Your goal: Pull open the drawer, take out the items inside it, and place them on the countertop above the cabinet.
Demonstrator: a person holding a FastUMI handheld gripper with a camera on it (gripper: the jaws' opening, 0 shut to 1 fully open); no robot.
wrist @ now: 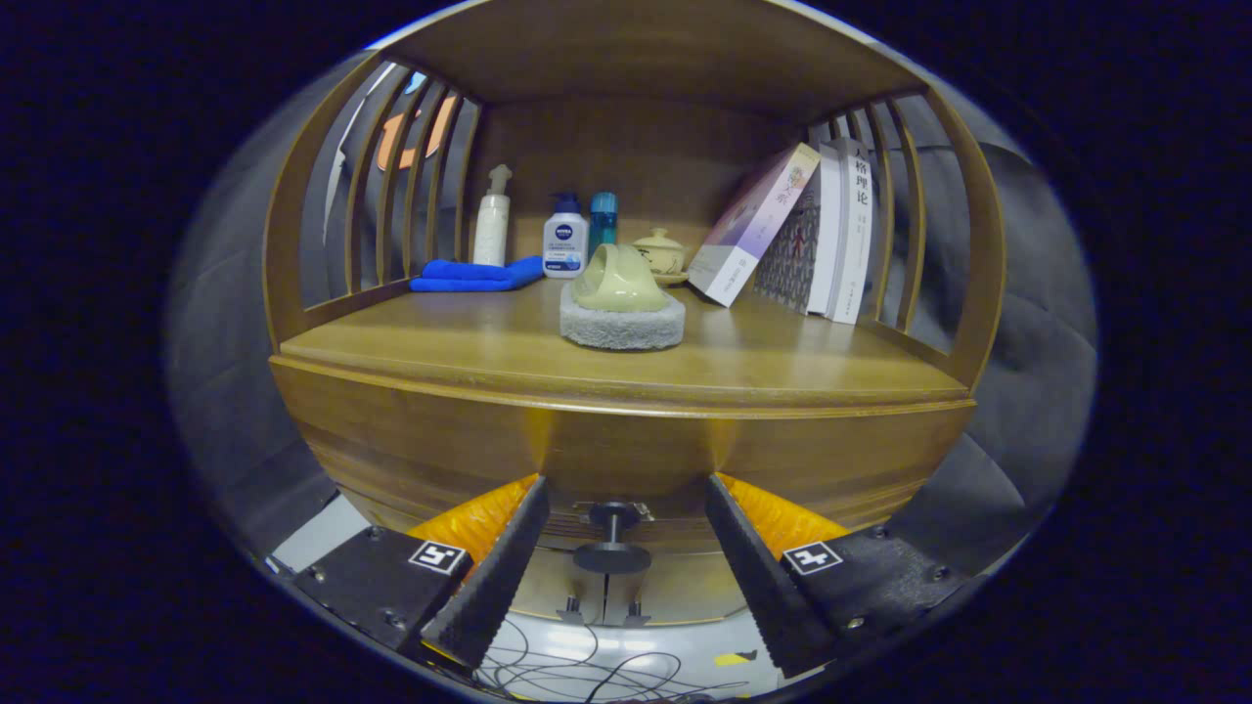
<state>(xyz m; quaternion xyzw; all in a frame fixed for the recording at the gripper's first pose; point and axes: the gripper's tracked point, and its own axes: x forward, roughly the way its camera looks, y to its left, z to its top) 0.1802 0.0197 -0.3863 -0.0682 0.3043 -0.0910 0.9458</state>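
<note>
The gripper [623, 489] is spread wide and holds nothing. The drawer's dark knob [612, 548] sits between its fingers, untouched by either. The drawer [626, 460] looks closed. Beyond, on the countertop [509, 347], a scrubbing pad with a handle [622, 308] rests.

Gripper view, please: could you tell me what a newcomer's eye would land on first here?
Most striking is the pale green handled scrubber on its grey pad, sitting mid-countertop beyond the fingers. Behind it stand bottles beside a folded blue cloth, with leaning books at the other side. Closer in, the hand-held gripper is open, its fingers either side of the dark drawer knob without touching it.
</note>
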